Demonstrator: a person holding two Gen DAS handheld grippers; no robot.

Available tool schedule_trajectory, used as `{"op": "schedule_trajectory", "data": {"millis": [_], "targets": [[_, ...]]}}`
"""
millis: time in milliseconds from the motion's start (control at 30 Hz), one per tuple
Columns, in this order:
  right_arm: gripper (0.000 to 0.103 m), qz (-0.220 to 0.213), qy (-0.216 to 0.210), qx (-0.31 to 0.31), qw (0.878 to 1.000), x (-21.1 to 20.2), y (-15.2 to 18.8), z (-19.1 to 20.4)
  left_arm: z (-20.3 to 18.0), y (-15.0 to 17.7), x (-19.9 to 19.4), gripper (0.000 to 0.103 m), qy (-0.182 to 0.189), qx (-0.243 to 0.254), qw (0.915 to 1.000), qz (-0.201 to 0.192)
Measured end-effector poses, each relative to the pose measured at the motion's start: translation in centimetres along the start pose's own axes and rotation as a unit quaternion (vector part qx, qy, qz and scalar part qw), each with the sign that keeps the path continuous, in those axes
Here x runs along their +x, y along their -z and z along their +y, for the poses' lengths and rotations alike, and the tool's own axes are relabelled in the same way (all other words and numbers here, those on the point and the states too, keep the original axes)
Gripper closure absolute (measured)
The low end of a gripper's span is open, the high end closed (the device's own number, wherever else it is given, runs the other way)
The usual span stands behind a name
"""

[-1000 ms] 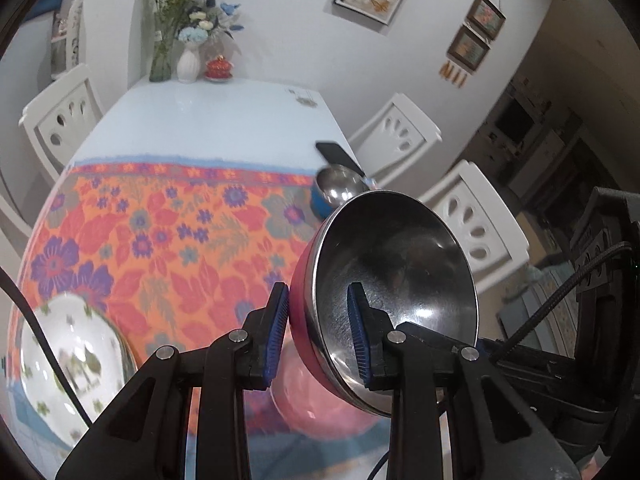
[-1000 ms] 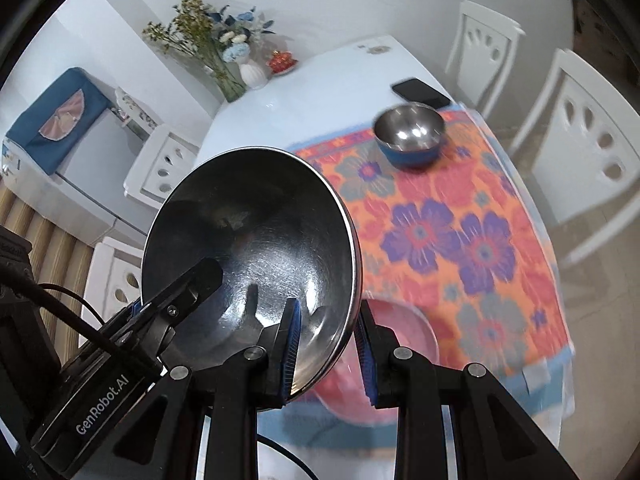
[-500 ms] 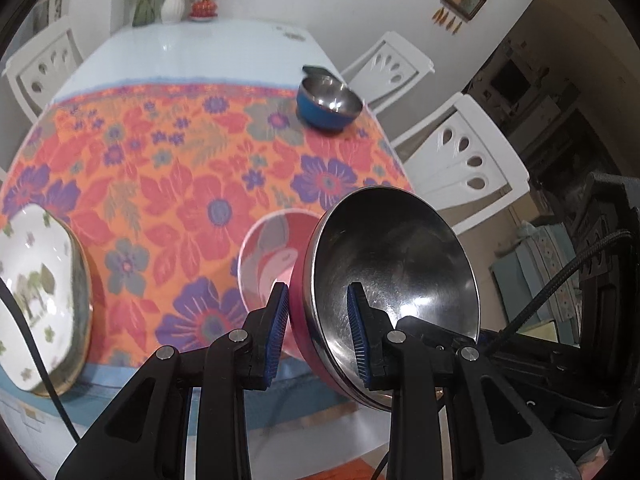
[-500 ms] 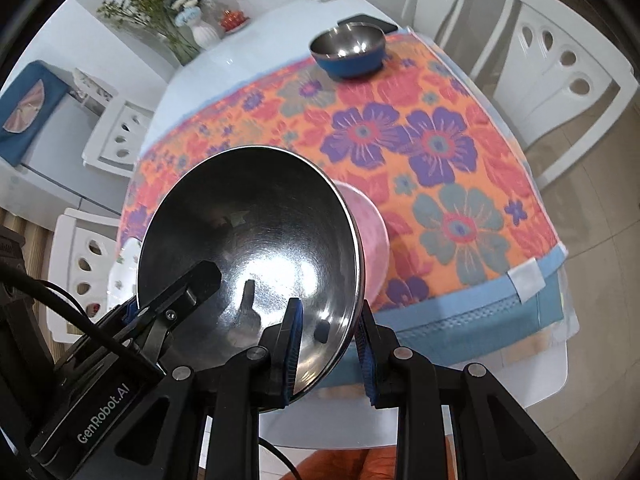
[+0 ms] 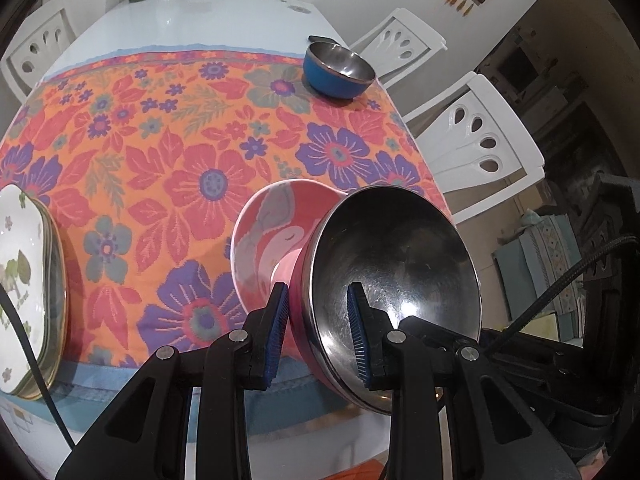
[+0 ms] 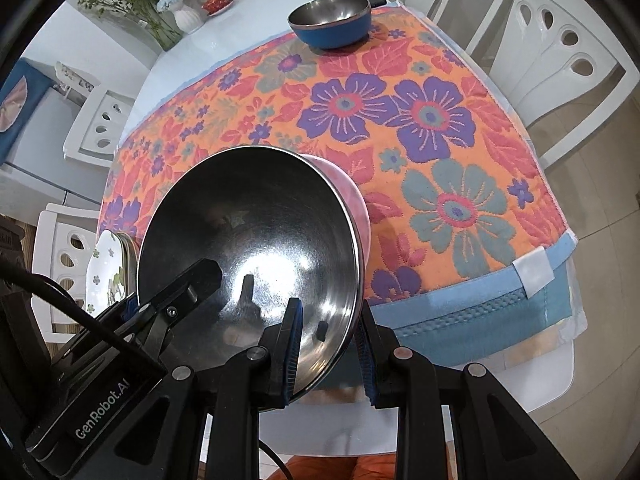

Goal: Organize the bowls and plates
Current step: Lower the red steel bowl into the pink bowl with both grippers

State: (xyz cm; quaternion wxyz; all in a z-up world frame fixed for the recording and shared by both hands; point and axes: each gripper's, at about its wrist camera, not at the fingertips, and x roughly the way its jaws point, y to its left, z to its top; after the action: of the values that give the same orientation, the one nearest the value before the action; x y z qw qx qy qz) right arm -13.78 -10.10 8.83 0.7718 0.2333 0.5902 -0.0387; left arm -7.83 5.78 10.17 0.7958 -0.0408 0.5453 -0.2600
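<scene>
Steel bowl, pink outside [image 5: 394, 264] [image 6: 248, 240]: held tilted in the air above the near edge of the desk [image 5: 224, 16], its wall just over the flamingo bowl.
Left hand-held gripper [image 5: 318, 334]: clenched on the bowl's rim, one pad outside, one inside.
Right hand-held gripper [image 6: 330, 344]: clenched on the opposite rim in the same way.
Flamingo bowl [image 5: 272, 232]: on the flowered cloth [image 5: 192, 136], partly hidden behind the steel bowl.
Stack of plates [image 5: 28, 280]: at the left near edge of the cloth.
Blue bowl [image 5: 338, 70] [image 6: 330, 20]: far right corner of the cloth, well apart.
White chairs [image 5: 476, 140]: beside the desk.
</scene>
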Motion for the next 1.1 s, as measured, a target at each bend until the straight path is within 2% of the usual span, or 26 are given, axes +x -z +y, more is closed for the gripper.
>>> {"op": "schedule_trajectory", "data": {"millis": [433, 500, 633, 700, 833, 933, 1000, 1100], "targets": [[0.077, 0.01, 0.008, -0.008, 1.0, 1.1, -1.1, -0.3, 0.3, -0.8, 1.8, 0.077, -0.025, 0.007, 0.9996, 0.015], [0.077, 0.012, 0.009, -0.009, 1.0, 1.2, -1.3, -0.4, 0.3, -1.0, 2.1, 0.072, -0.037, 0.01, 0.9992, 0.016], [0.077, 0.016, 0.01, -0.013, 1.0, 1.4, -1.6, -0.6, 0.7, -1.4, 2.2, 0.071, -0.05, 0.014, 0.9984, 0.022], [0.077, 0.023, 0.005, -0.012, 1.0, 1.5, -1.6, -0.7, 1.0, -1.6, 1.4, 0.07, -0.042, 0.011, 0.9989, 0.017], [0.077, 0.024, 0.001, -0.018, 1.0, 1.1, -1.5, -0.5, 1.6, -1.8, -0.4, 0.069, -0.06, 0.019, 0.998, -0.005], [0.077, 0.026, -0.001, -0.025, 0.999, 1.0, -1.3, -0.2, 2.5, -1.4, 0.7, 0.069, -0.072, 0.008, 0.9973, 0.016], [0.077, 0.028, -0.003, -0.029, 0.999, 1.0, -1.3, 0.0, 3.0, -0.8, 1.4, 0.07, -0.067, -0.007, 0.9973, 0.029], [0.077, 0.027, -0.004, -0.033, 0.999, 0.7, -1.4, 0.1, 2.6, -0.5, 0.6, 0.07, -0.055, -0.009, 0.9983, 0.016]]}}
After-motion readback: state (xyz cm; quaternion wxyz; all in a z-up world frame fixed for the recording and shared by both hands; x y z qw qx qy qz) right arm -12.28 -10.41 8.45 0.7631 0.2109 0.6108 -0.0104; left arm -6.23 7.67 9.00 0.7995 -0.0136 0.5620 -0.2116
